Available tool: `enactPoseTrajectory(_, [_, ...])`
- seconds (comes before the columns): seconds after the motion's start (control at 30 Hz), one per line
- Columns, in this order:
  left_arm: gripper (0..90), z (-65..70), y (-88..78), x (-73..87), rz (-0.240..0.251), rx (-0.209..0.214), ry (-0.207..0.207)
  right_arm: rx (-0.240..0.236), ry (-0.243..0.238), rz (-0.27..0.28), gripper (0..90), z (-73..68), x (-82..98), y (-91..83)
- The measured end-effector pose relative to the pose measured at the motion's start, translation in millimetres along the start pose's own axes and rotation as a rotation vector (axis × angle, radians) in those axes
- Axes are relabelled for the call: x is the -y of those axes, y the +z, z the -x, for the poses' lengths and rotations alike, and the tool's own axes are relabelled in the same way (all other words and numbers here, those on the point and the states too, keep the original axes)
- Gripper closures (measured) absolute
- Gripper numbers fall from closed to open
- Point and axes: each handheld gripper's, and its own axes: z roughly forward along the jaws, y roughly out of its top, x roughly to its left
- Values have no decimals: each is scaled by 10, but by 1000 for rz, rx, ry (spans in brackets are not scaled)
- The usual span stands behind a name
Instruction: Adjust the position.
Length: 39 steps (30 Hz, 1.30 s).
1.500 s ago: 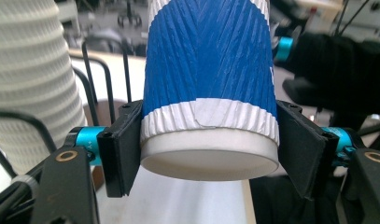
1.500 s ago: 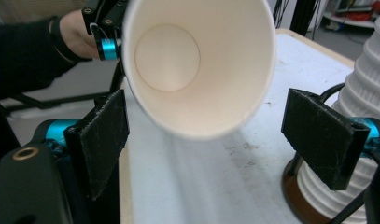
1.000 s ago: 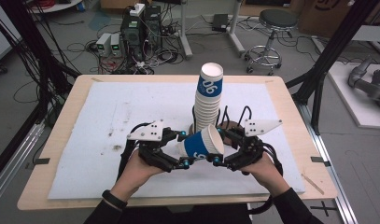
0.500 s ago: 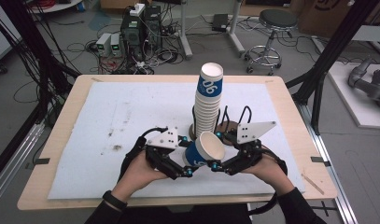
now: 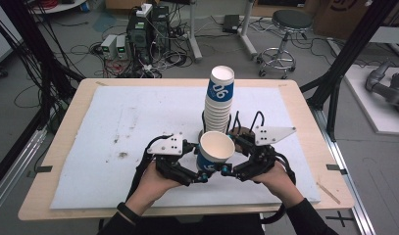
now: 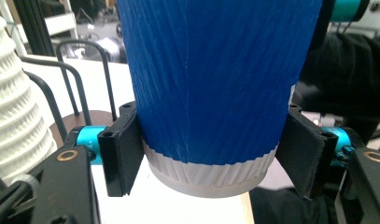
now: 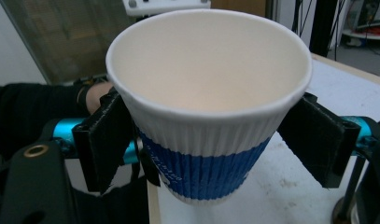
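A blue and white paper cup (image 5: 215, 146) is held mouth up just above the white mat (image 5: 138, 117), in front of a tall stack of the same cups (image 5: 219, 98). My left gripper (image 5: 202, 171) comes from the left and has just been closing. In the left gripper view (image 6: 211, 156) its pads (image 6: 122, 154) press the cup (image 6: 211, 84) low, near the white base. My right gripper (image 5: 228, 166) comes from the right and its jaws have just been opening. In the right gripper view (image 7: 213, 140) the cup (image 7: 206, 163) is between the pads (image 7: 106, 140), which touch its wall under the rim.
The cup stack sits on a round dark stand with black wire loops (image 5: 258, 117). The wooden table's edge (image 5: 305, 112) runs beyond the mat. Cables, boxes and a stool (image 5: 290, 22) are on the floor behind the table, with black frame posts at both sides.
The cup has turned from lying sideways between the grippers to mouth up. Both hands rolled with it and stayed at about the same spot.
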Motion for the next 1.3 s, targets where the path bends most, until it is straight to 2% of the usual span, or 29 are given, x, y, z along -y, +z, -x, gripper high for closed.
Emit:
enactPoseTrajectory(0.1, [299, 18, 21, 4, 10, 1, 13, -7, 8, 39, 191, -22, -4, 23])
enactPoseTrajectory(0.3, [299, 8, 50, 32, 35, 20, -8, -5, 3, 67, 199, -41, -14, 34])
enactPoseTrajectory(0.53, [287, 16, 60, 38, 22, 9, -8, 1, -18, 48, 231, -43, -12, 47])
enactPoseTrajectory(0.73, [203, 64, 80, -20, 26, -8, -1, 11, -33, 20, 233, -50, -2, 67])
enactPoseTrajectory(0.97, [231, 82, 96, -24, 29, -9, -1, -4, -45, -3, 232, -78, 10, 123])
enactPoseTrajectory(1.03, [261, 73, 85, -23, 35, -3, -3, -6, -47, 1, 233, -81, 9, 124])
enactPoseTrajectory(1.3, [269, 67, 73, -25, 35, 1, -3, -11, -42, 5, 217, -77, 9, 128])
